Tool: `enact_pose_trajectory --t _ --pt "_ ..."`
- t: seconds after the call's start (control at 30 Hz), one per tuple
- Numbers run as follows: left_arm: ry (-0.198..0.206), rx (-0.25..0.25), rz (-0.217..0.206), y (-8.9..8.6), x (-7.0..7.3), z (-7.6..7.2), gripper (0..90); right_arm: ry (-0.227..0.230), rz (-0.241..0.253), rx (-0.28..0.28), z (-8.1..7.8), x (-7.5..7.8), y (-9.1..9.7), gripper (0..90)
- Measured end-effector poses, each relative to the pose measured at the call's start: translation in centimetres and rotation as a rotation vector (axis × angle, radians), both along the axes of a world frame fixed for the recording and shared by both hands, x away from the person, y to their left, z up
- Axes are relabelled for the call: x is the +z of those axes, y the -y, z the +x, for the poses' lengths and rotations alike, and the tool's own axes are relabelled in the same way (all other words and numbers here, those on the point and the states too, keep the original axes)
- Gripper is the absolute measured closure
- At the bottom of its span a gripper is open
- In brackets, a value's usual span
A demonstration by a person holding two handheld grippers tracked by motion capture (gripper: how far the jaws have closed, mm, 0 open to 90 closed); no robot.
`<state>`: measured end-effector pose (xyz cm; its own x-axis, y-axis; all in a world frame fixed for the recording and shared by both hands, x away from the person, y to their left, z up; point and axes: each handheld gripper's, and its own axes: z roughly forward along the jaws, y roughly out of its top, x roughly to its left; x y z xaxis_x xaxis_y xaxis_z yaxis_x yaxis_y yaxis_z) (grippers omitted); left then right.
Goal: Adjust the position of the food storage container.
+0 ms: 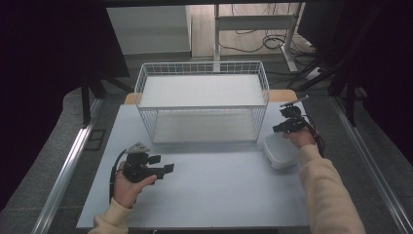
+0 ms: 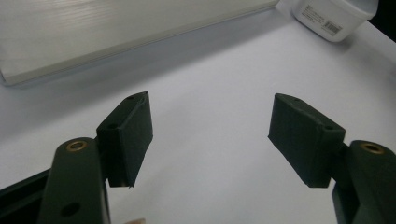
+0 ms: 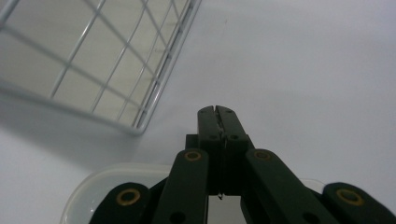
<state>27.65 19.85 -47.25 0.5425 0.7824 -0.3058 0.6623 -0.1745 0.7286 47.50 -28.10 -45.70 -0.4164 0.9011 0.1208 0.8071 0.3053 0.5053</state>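
Note:
A white wire two-tier rack (image 1: 202, 100) stands at the back middle of the pale table (image 1: 214, 195); its corner (image 3: 140, 126) appears in the right gripper view. A white plastic tub (image 1: 281, 152) sits right of the rack's front corner, and I see it far off (image 2: 334, 16) in the left gripper view. My right gripper (image 1: 277, 129) hovers just above the tub's far edge, jaws pressed together with nothing between them (image 3: 218, 111); the tub's rim (image 3: 100, 179) lies below it. My left gripper (image 1: 162, 164) is held at the front left, jaws wide apart and empty (image 2: 210, 135).
The rack's lower shelf board (image 2: 93, 32) lies ahead of the left gripper. Metal rails (image 1: 68, 165) run along both table sides. Dark curtains and floor cables (image 1: 272, 41) lie beyond the table's far edge. Bare tabletop stretches between the two hands.

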Motion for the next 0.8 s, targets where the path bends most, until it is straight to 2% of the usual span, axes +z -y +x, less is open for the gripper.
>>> enact_pose_trajectory --t 0.23,0.3,0.43,0.6,0.8 --pt "0.0 -0.007 0.003 0.1 0.0 0.0 29.4 0.002 0.011 0.023 -1.8 0.0 0.4 89.8" --pt "0.0 -0.007 0.004 0.2 0.0 0.0 29.4 0.027 0.015 0.031 -2.1 0.4 0.7 89.8" --pt "0.002 -0.007 -0.009 0.2 0.2 -0.1 29.3 0.095 0.047 0.004 -2.7 2.4 2.6 89.9" --pt "0.008 0.0 0.003 0.1 0.3 -0.1 29.4 0.125 0.02 -0.052 -3.7 3.8 5.5 89.8" --pt "0.001 0.0 0.007 0.2 0.2 0.0 29.3 0.1 -0.038 -0.085 -4.9 2.6 8.3 89.8"
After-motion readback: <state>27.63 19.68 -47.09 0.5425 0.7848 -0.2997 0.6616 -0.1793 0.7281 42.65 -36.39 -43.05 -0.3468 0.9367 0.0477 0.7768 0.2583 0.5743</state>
